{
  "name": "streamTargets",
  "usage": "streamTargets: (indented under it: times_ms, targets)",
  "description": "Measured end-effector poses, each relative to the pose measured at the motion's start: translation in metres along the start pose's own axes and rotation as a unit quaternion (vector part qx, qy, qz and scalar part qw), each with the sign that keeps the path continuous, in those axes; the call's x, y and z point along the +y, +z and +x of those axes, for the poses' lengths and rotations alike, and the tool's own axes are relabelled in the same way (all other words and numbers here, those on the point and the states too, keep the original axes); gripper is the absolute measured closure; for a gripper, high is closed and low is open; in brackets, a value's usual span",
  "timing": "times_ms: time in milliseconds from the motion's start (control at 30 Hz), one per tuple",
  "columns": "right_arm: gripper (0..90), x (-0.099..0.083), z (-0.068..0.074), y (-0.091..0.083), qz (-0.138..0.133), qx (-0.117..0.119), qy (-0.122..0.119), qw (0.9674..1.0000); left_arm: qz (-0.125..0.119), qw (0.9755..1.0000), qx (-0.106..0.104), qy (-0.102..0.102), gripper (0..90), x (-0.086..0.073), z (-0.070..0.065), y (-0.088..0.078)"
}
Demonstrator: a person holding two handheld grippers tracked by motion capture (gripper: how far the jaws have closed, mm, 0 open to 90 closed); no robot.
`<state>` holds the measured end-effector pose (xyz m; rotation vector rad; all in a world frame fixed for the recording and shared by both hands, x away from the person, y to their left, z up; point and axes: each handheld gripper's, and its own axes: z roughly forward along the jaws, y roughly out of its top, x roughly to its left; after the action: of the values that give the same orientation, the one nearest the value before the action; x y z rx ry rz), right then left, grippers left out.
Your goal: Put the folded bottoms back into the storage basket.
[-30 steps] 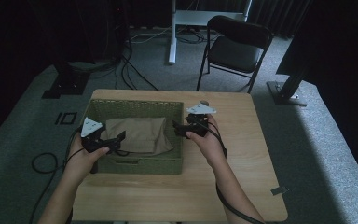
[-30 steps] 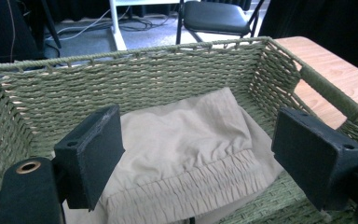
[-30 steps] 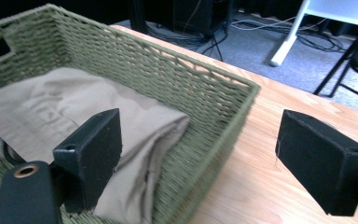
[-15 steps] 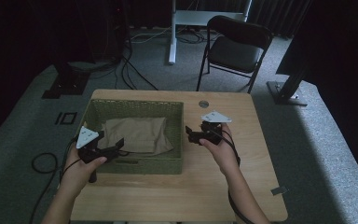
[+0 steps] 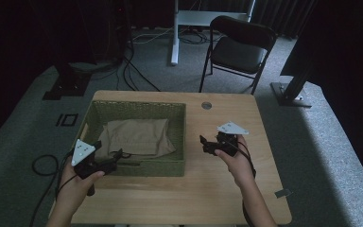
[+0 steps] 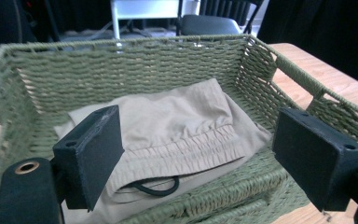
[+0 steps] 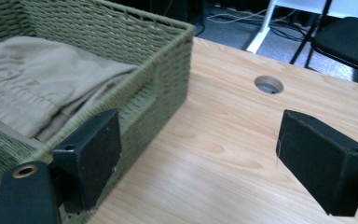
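Your left gripper (image 5: 116,158) hovers at the near-left corner of the green woven basket (image 5: 137,106), its jaws spread wide and holding nothing. In the left gripper view (image 6: 198,154) those jaws frame the folded tan shorts (image 6: 177,130) from just above the basket's near wall. The shorts (image 5: 137,137) lie flat on the basket floor, at about 1 o'clock from that gripper in the high view, their elastic waistband facing you and a loop of dark drawstring (image 6: 156,186) curling out at the near edge.

Your right gripper (image 5: 205,144) is held over the bare wooden table (image 5: 217,189), just beside the basket's right wall and apart from it, jaws likewise parted and empty. In the right gripper view (image 7: 198,158) the basket's outer corner (image 7: 168,79) stands at about 10 o'clock, the shorts (image 7: 32,88) showing over its rim, and a round cable hole (image 7: 268,84) in the tabletop sits at about 1 o'clock. From above, that hole (image 5: 206,105) lies toward the far edge of the table, at 12 o'clock from the right gripper.

Both your hands grip the tools from below, the left hand (image 5: 78,182) off the table's near-left edge and the right hand (image 5: 236,163) over the wood. A grey three-cornered plate tops each gripper. Beyond the table, at 12 o'clock, a black folding chair (image 5: 238,47) stands on the grey carpet.
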<state>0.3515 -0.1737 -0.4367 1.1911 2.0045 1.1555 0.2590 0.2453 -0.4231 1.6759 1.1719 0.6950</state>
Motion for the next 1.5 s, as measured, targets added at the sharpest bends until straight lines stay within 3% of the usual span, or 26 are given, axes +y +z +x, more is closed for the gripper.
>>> streamTargets:
  times_ms: [400,600,833,1067,1167,1233,1300,1400,1500]
  targets:
    - [12.6,-0.029,-0.02,-0.017,0.005,-0.019,0.016,0.9997,0.0,0.9998,-0.014,-0.016,16.9,-0.023,-0.009,-0.015]
    - [11.6,-0.047,-0.028,-0.026,0.011,-0.029,0.019,0.9993,0.019,0.9994,-0.02,-0.021,16.9,-0.044,-0.011,-0.015]
    - [11.4,-0.067,-0.037,-0.033,0.017,-0.047,0.034,0.9981,0.04,0.9989,-0.007,-0.025,16.9,-0.072,-0.008,-0.015]
    - [11.4,-0.088,-0.045,-0.037,0.024,-0.063,0.05,0.9965,0.059,0.997,0.003,-0.05,16.9,-0.097,-0.001,-0.011]
    - [11.4,-0.103,-0.049,-0.038,0.031,-0.069,0.063,0.9951,0.065,0.9953,0.009,-0.071,16.9,-0.11,0.006,-0.008]
    - [11.4,-0.11,-0.051,-0.038,0.038,-0.073,0.065,0.9945,0.072,0.9952,0.024,-0.06,16.9,-0.115,0.009,-0.006]
    - [11.4,-0.117,-0.052,-0.038,0.045,-0.079,0.068,0.9936,0.079,0.994,0.028,-0.07,16.9,-0.119,0.013,-0.005]
    - [11.4,-0.126,-0.056,-0.038,0.053,-0.084,0.073,0.9923,0.092,0.9929,0.045,-0.06,16.9,-0.124,0.017,-0.002]
    - [11.4,-0.132,-0.059,-0.039,0.059,-0.089,0.075,0.9914,0.098,0.9913,0.054,-0.07,16.9,-0.129,0.02,0.0]
